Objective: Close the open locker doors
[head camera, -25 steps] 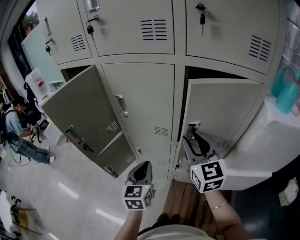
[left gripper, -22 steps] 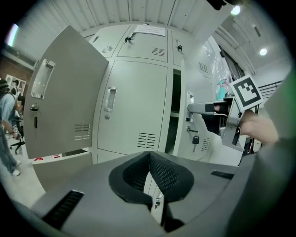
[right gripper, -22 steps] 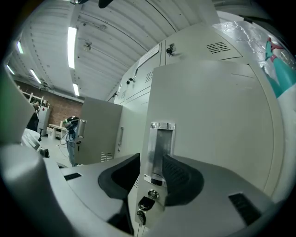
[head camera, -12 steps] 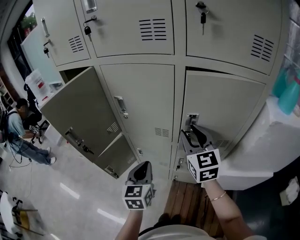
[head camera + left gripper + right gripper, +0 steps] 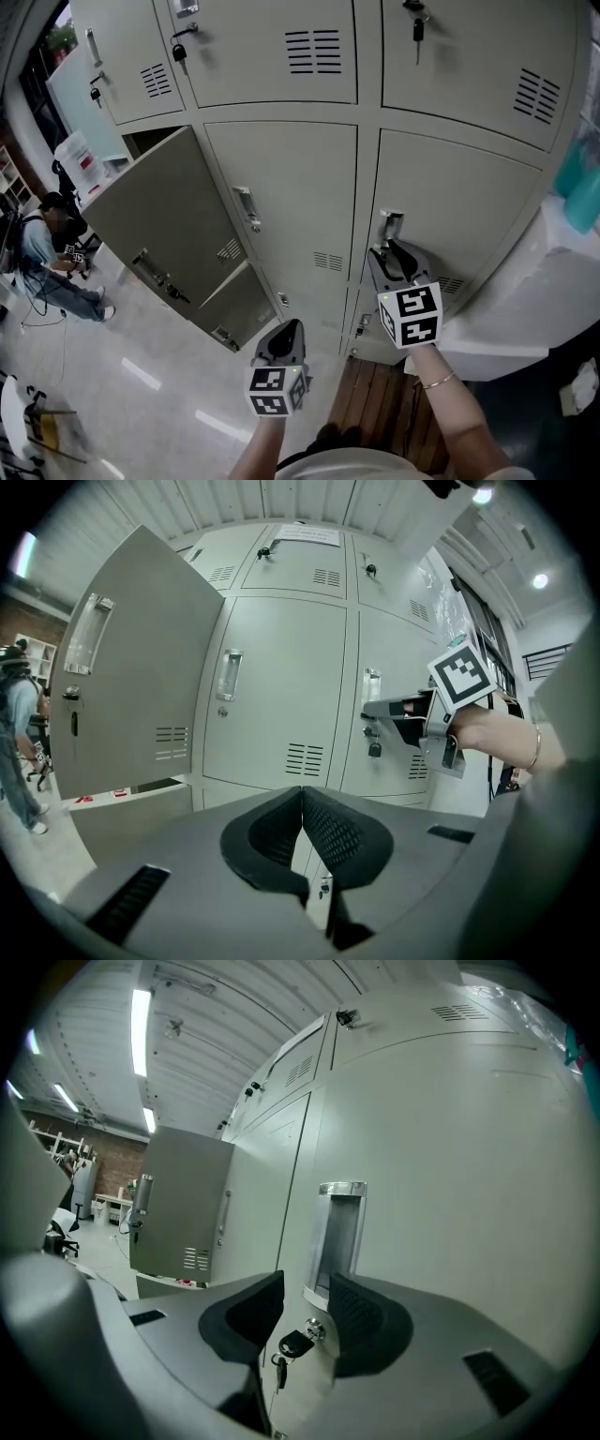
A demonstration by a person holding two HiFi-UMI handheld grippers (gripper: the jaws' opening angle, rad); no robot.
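Note:
The beige middle-right locker door (image 5: pixel 459 211) lies flush with its frame. My right gripper (image 5: pixel 390 251) is pressed up against it just below the recessed metal handle (image 5: pixel 390 225), jaws open. In the right gripper view the handle (image 5: pixel 339 1234) is directly ahead and the door's key (image 5: pixel 294 1343) hangs between the open fingers of the gripper (image 5: pixel 305 1302) without being pinched. At the left, one locker door (image 5: pixel 164 230) stands wide open, and a smaller door (image 5: pixel 230 305) under it is open too. My left gripper (image 5: pixel 285 332) hangs back, shut and empty (image 5: pixel 302 797).
A person (image 5: pixel 47 248) sits at the far left on the shiny floor. A white counter (image 5: pixel 525 309) juts out at the right with a teal bottle (image 5: pixel 583 192) on it. Keys hang in the upper lockers (image 5: pixel 178 54).
The middle-right door has swung from ajar to flush with its frame, my right gripper moving forward against it. The left gripper has stayed where it was.

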